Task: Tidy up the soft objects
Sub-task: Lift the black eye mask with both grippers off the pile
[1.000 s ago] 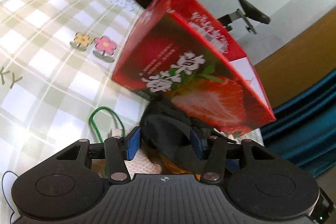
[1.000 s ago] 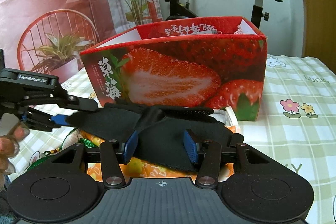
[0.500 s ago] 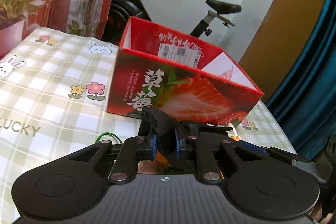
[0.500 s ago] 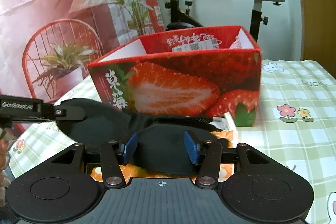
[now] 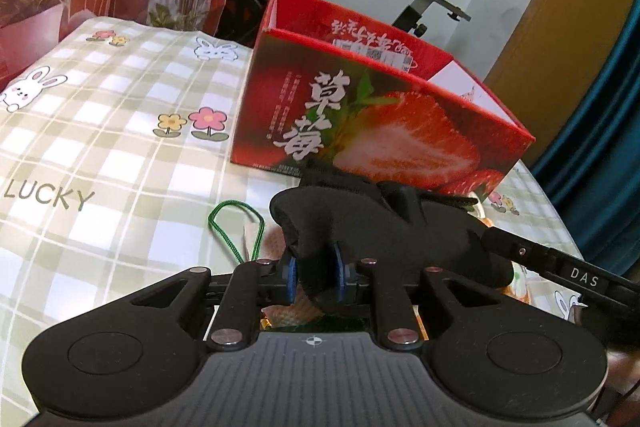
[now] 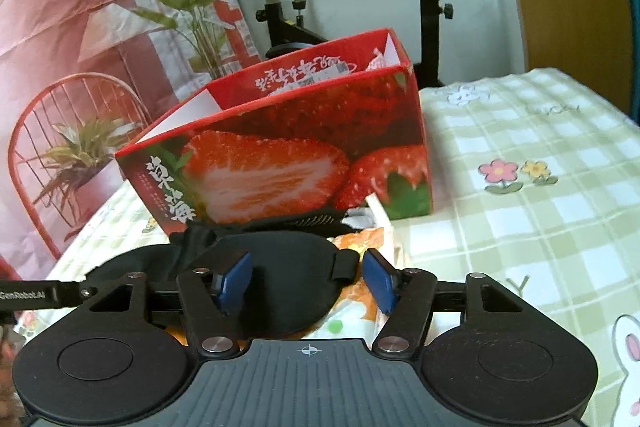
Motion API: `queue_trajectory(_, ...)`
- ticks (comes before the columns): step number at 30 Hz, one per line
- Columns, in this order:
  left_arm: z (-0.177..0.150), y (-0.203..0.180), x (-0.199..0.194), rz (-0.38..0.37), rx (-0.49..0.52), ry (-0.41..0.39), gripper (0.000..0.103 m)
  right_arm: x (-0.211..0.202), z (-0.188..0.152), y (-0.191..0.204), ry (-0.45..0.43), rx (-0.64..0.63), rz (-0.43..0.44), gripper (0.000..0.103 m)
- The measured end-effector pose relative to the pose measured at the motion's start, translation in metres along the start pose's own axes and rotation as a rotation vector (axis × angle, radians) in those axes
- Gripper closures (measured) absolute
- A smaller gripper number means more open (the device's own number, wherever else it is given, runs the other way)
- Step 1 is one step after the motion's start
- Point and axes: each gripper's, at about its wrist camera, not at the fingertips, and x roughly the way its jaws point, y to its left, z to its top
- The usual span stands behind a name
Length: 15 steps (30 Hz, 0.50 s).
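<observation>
Black eye mask now pinched by left claw; right claw widened.

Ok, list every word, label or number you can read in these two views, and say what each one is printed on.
"LUCKY": green-and-white checked tablecloth.
"草莓": front of the red strawberry-printed cardboard box.
"DAS": black bar of the right tongs.
"GenRobot.AI": black bar of the left tongs.
Small white print beside "草莓", the upside-down line and the shipping label inside the box: too small or blurred to read.
</observation>
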Motion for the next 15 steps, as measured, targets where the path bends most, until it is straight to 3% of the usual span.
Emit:
queue_trajectory(12, -0.003, 0.002, 0.009, 0.006, -0.009, 0.027, 0.08, 0.005, -0.002, 0.005, 0.016, -0.012, 0.03, 0.046)
queue_trajectory(15, -0.004, 0.001, 0.011, 0.011, -0.006, 0.031, 0.08, 0.005, -0.003, 0.006, 0.017, -0.011, 0.04, 0.051)
